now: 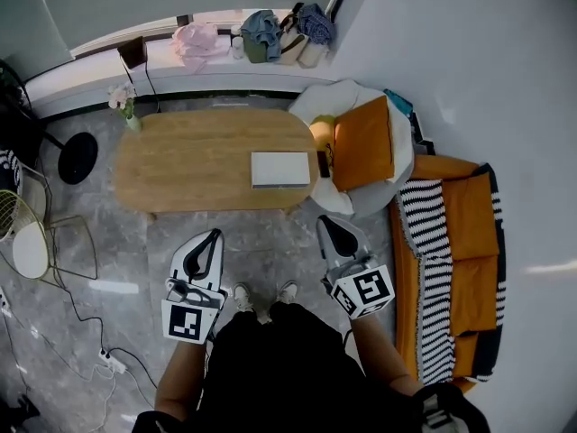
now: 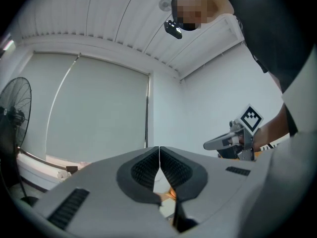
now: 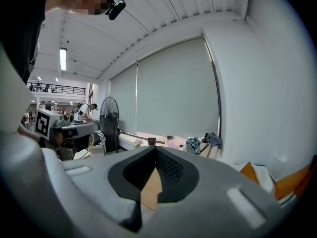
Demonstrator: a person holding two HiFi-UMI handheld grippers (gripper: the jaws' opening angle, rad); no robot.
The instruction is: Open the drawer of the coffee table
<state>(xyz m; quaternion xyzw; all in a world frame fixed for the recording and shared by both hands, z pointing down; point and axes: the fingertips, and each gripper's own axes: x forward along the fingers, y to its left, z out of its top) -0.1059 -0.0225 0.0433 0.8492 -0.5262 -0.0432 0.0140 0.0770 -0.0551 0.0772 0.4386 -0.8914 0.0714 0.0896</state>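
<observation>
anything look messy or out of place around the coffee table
Nothing spilled or broken. Clothes lie heaped on the window ledge, and a power strip with loose cables trails over the floor at lower left. The coffee table itself looks tidy.

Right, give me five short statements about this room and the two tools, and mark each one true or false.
1. The left tool and the right tool are both shut and empty. True.
2. The left tool is touching the coffee table. False: it stops short of the table, over the floor.
3. A flat white item lies on the table top. True.
4. The orange cushion lies on the floor left of the table. False: it rests on the white seat at the table's right end.
5. Flowers stand at the table's left end. True.
</observation>
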